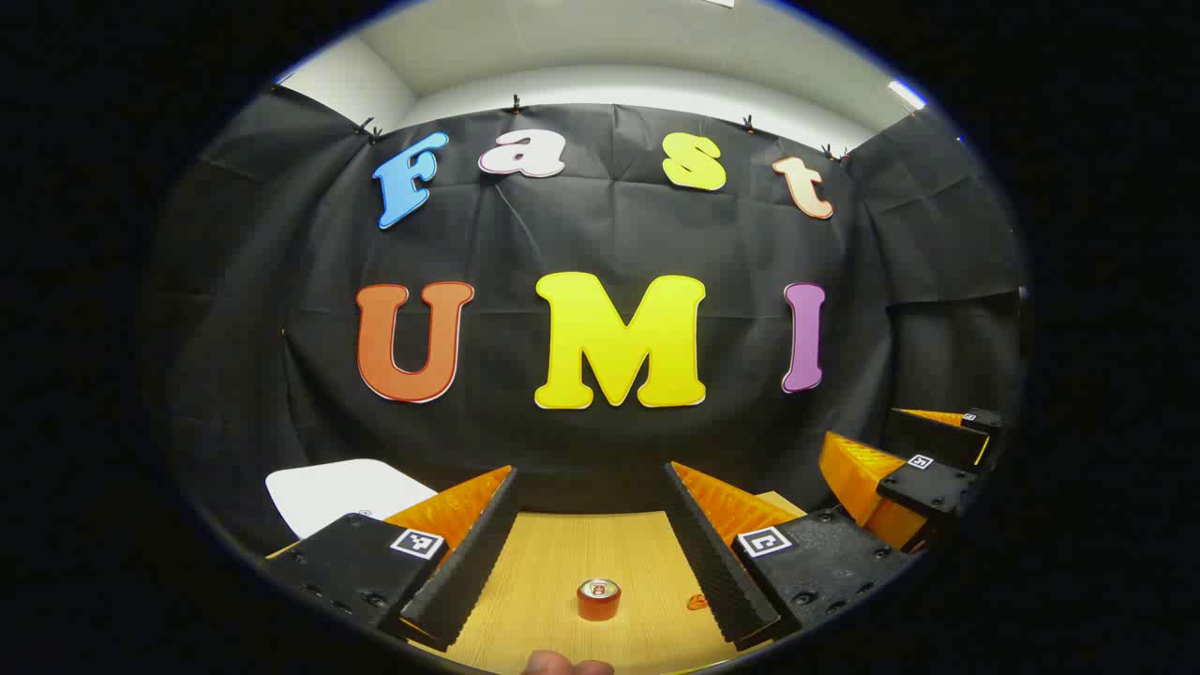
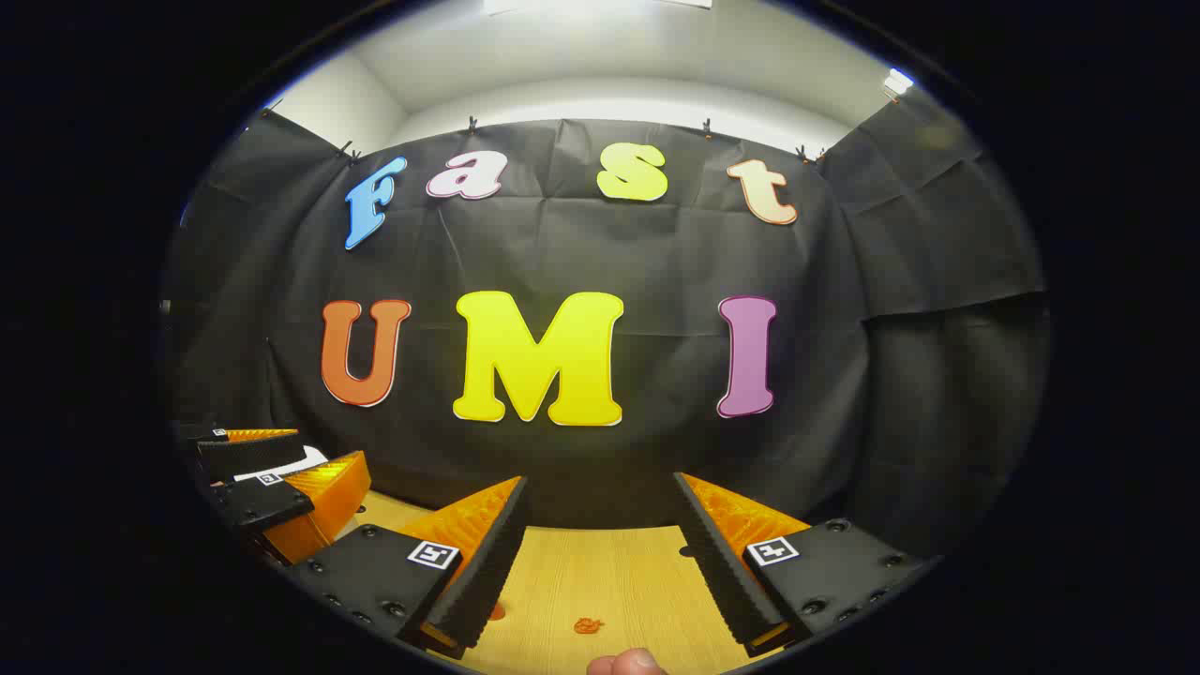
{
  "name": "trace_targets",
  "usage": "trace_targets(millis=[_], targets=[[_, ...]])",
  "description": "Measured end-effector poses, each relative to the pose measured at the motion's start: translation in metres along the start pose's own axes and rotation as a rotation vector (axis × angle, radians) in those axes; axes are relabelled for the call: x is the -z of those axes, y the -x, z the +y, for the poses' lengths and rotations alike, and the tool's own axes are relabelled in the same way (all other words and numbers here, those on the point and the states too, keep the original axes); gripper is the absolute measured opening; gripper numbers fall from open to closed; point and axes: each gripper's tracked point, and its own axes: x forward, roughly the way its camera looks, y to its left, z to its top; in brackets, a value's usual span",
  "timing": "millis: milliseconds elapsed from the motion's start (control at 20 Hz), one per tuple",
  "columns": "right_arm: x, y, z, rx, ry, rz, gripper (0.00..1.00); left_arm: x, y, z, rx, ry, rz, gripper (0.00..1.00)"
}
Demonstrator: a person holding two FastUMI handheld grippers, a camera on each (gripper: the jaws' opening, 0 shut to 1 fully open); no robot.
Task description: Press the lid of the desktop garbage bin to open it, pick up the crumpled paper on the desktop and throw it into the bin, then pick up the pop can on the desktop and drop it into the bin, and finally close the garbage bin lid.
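Below, the pop can (image 1: 599,599) stands between the spread, empty left claw (image 1: 591,511) fingers.

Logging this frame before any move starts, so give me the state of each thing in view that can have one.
left gripper: open, holding nothing, above the table.
right gripper: open, holding nothing.
pop can: upright on the wooden table, untouched, between the left gripper's fingers in view.
garbage bin lid: white surface at left; open or closed cannot be told.
small orange bit: lying on the table.
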Motion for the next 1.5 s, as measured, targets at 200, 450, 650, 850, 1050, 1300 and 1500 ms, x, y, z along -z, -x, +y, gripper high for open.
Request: trace_targets(millis=[200, 450, 650, 850, 1050, 1300, 1500], targets=[[0.000, -0.002, -0.004, 0.006, 0.003, 0.000, 0.95, 0.002, -0.004, 0.002, -0.010, -0.004, 0.007, 0.98], [-0.001, -0.004, -0.005, 0.010, 0.004, -0.003, 0.95, -0.001, -0.009, 0.003, -0.013, -0.013, -0.001, 0.98], [-0.002, -0.004, -0.006, 0.012, 0.013, -0.006, 0.95, -0.002, -0.010, 0.002, -0.013, -0.010, -0.002, 0.98], [-0.002, -0.004, -0.007, 0.010, 0.013, -0.006, 0.95, 0.001, -0.011, 0.003, -0.016, -0.010, 0.001, 0.98], [-0.003, -0.007, -0.008, 0.009, 0.003, -0.010, 0.95, 0.001, -0.012, 0.003, -0.022, -0.011, -0.001, 0.98], [-0.002, -0.008, -0.011, 0.011, -0.001, -0.007, 0.95, 0.003, -0.015, 0.001, -0.026, -0.010, 0.003, 0.98], [-0.003, -0.007, -0.017, 0.024, -0.008, -0.010, 0.95, 0.001, -0.016, -0.002, -0.019, -0.017, -0.002, 0.98]])
